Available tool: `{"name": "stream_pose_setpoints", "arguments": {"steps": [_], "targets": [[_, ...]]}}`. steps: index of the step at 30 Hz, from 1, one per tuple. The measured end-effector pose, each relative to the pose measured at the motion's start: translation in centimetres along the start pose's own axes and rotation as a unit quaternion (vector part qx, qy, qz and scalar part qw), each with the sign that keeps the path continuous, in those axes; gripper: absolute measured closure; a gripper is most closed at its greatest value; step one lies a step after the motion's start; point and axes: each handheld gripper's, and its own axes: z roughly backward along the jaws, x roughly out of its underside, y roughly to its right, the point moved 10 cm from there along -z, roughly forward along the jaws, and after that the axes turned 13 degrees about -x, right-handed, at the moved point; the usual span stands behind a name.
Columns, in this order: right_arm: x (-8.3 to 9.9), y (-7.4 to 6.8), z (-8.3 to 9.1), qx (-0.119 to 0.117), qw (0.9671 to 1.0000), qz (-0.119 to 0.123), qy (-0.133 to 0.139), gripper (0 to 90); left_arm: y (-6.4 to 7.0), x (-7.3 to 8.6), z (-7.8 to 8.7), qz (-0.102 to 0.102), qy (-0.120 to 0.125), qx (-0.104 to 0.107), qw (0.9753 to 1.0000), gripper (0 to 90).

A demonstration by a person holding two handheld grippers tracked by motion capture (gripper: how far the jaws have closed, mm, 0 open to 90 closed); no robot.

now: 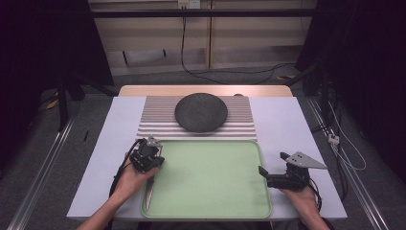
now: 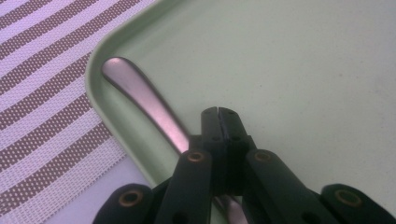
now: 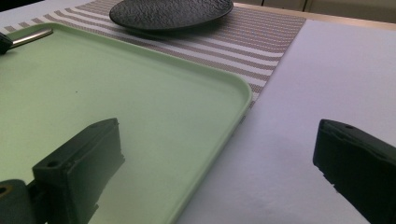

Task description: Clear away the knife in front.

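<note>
High view: a white table point(image 1: 287, 124) was seen carrying a striped mat point(image 1: 153, 120), a dark plate point(image 1: 201, 111) and a green tray point(image 1: 210, 177). A metal utensil point(image 2: 144, 100) was lying along the tray's left edge. The left gripper point(image 2: 218, 112) was held directly above it, jaws together, apparently gripping nothing. The right gripper point(image 3: 215, 154), jaws apart, was kept idle beside the tray. Pickup was judged not yet done.

A dark round plate point(image 1: 201, 112) sits on a striped placemat point(image 1: 155, 117) well beyond both tools, up the table point(image 1: 292, 124) from them. A black cable point(image 1: 210, 72) trails over the grey floor point(image 1: 43, 143) farther off still, before the pale wall panels point(image 1: 153, 33)
</note>
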Motion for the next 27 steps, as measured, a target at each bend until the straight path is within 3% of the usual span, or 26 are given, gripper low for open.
{"name": "stream_pose_setpoints", "arguments": {"steps": [5, 10, 11, 14, 20, 24, 27], "targets": [[0.0, 0.0, 0.0, 0.000, 1.0000, 0.001, -0.001, 1.7, 0.2, -0.1, 0.2, 0.001, 0.022, 0.014, 0.9997, 88.4], [0.0, 0.0, 0.1, 0.001, 1.0000, 0.001, 0.000, 1.7, 0.4, -0.8, 0.5, 0.006, 0.051, 0.016, 0.9986, 71.1], [0.0, 0.0, 0.1, 0.001, 1.0000, 0.001, 0.000, 1.7, 0.3, -1.0, 0.6, 0.008, 0.058, 0.014, 0.9982, 71.1], [0.0, 0.0, 0.1, 0.000, 1.0000, -0.001, 0.001, 1.6, 0.1, -1.3, 0.9, 0.024, 0.076, 0.015, 0.9967, 58.1], [0.0, 0.0, 0.0, 0.001, 1.0000, -0.001, 0.002, 1.7, -0.9, -1.9, 1.9, 0.054, 0.104, -0.007, 0.9931, 22.4], [0.0, 0.0, 0.0, 0.001, 1.0000, -0.001, 0.001, 1.6, -1.0, -1.9, 2.6, 0.066, 0.112, -0.008, 0.9915, 8.2], [0.0, 0.0, 0.0, 0.001, 1.0000, -0.001, 0.001, 1.7, -1.3, -1.9, 3.0, 0.066, 0.122, -0.015, 0.9902, 6.3]]}}
